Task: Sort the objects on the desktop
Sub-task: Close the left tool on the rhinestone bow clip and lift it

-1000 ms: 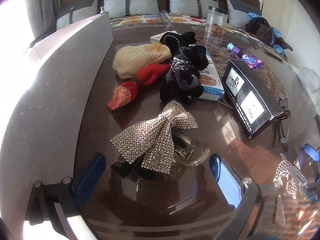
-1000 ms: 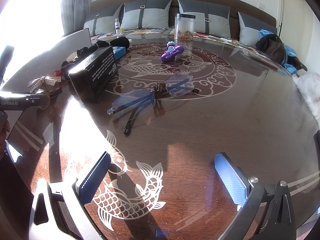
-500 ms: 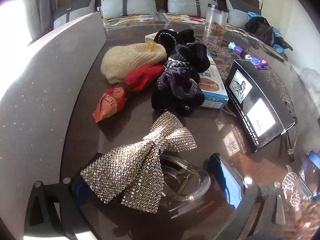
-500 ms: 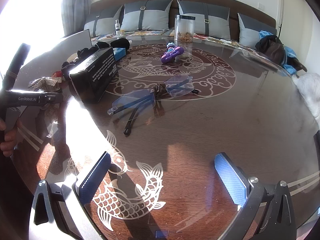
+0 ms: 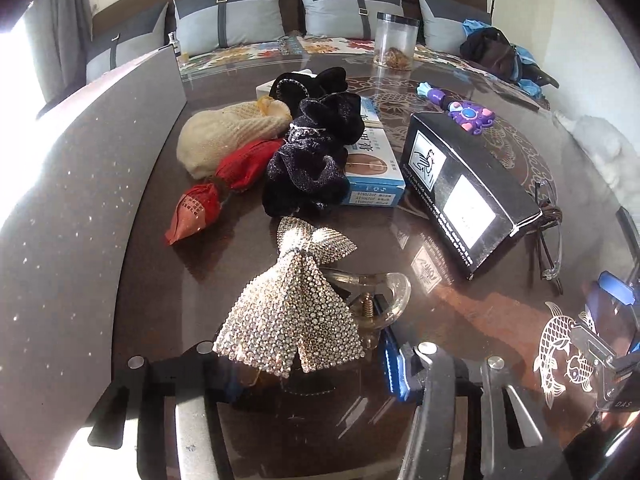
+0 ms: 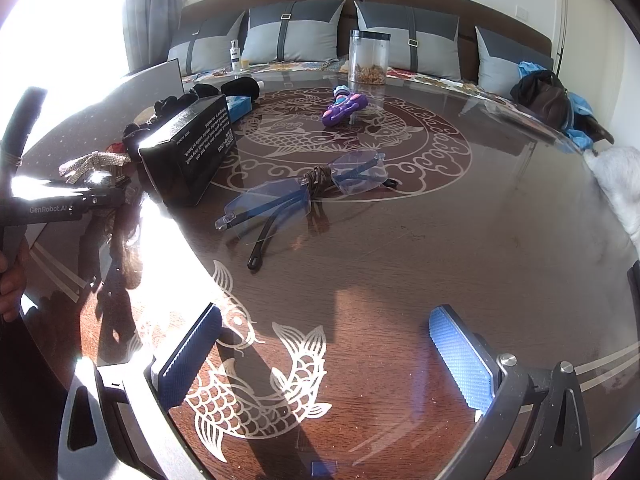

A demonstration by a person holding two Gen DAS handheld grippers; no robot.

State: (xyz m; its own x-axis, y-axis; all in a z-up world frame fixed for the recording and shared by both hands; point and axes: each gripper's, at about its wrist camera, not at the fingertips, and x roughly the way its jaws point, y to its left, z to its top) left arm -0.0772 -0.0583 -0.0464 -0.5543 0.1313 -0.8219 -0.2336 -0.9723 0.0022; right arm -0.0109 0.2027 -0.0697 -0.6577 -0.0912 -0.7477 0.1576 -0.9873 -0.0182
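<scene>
A rhinestone bow hair clip (image 5: pixel 296 308) with a clear plastic claw (image 5: pixel 384 296) lies at the near edge of the dark glass table (image 5: pixel 132 240). My left gripper (image 5: pixel 308 364) is closing around the bow's lower wing. Its right blue pad (image 5: pixel 394 364) sits at the wing's edge, and the bow hides the left pad. In the right wrist view my right gripper (image 6: pixel 324 356) stands open over the fish pattern, with nothing between its fingers. Rimless blue glasses (image 6: pixel 304 196) lie ahead of it.
Behind the bow lie black scrunchies (image 5: pixel 312 160), a red pouch (image 5: pixel 224 188), a beige knit piece (image 5: pixel 228 136), a blue-and-white box (image 5: pixel 372 172) and a black box (image 5: pixel 468 184). A purple toy (image 6: pixel 344 106) and a clear jar (image 6: pixel 368 58) stand farther back. A sofa with cushions runs behind the table.
The left gripper moved in over the bow clip and its fingers came together around it. The bow turned from lying across to pointing away. The right gripper has not moved.
</scene>
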